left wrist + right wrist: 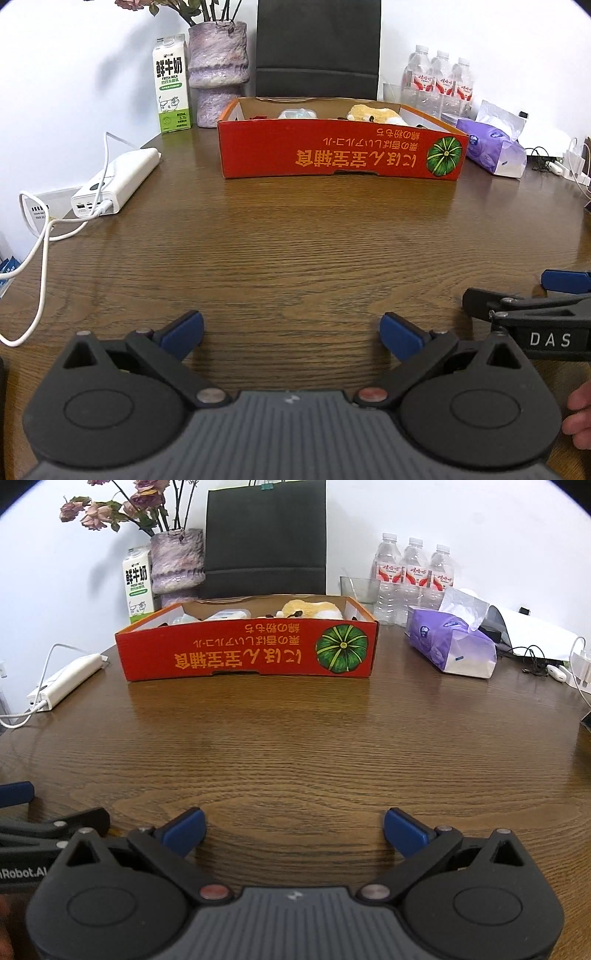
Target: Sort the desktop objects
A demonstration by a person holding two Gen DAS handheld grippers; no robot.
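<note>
Hands first: your left gripper (291, 332) and your right gripper (293, 829) both sit low over the bare wooden table (295, 240), side by side, with their blue pads spread wide and nothing between them. The red cardboard box (332, 151) is straight ahead, well apart from both tools. Inside it you can just see a soft yellow plush toy (373, 113) and a pale plastic thing (297, 113) next to it; the box wall hides the rest. No loose thing lies on the open wood in front of you, so the sorting looks nearly done or done. If you must pick one more thing, go slow, keep the pads wide, and come down over the box wall, not into it, since thin cardboard bends and slides. The table is smooth with wavy brown grain and a bit of shine. The tissue pack (452, 650) at the right is soft and crinkly. The water bottles (413, 576) behind it are clear and round.
</note>
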